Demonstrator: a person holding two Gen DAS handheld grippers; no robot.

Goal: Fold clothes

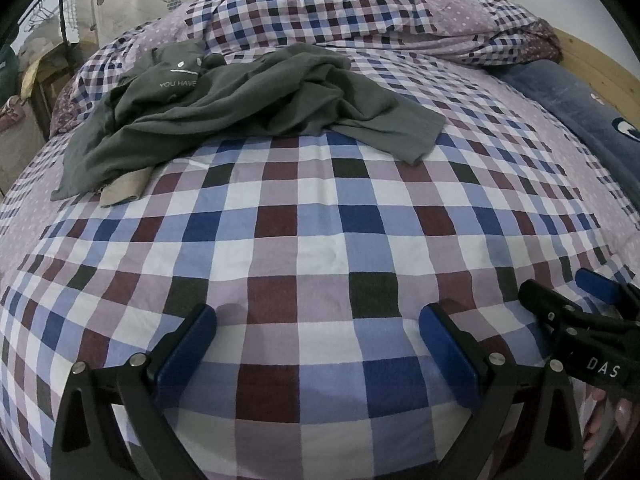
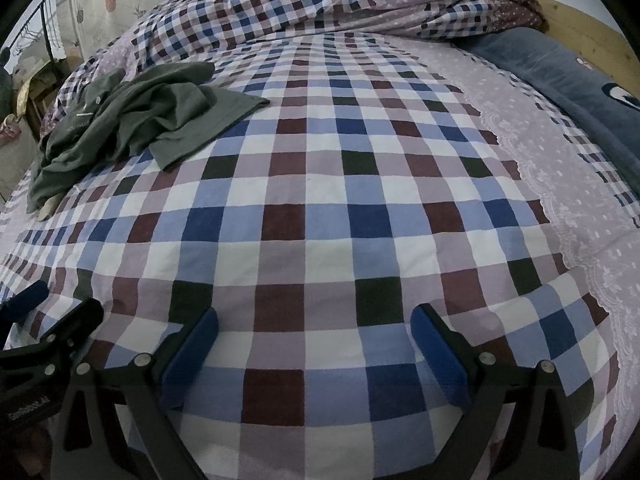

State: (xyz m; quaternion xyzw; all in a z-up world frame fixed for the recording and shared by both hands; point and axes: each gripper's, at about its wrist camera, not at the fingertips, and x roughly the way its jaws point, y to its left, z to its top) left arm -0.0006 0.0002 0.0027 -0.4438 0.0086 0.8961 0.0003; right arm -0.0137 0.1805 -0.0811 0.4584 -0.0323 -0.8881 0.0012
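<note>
Our left gripper [image 1: 318,326] stands with its jaws wide apart, nothing between the blue pads [image 1: 188,350] but the checked bedcover [image 1: 320,220] below. Our right gripper [image 2: 314,328] is spread just as wide over the same cover, and its frame also shows at the lower right of the left view. The crumpled grey T-shirt [image 1: 240,108] lies well ahead of both, untouched: up and left of centre from the left wrist, far to the upper left from the right. A beige cloth [image 1: 124,190] peeks out under its near edge. Beyond it lie the bunched duvet [image 1: 340,8] and a blue pillow [image 1: 580,112].
</note>
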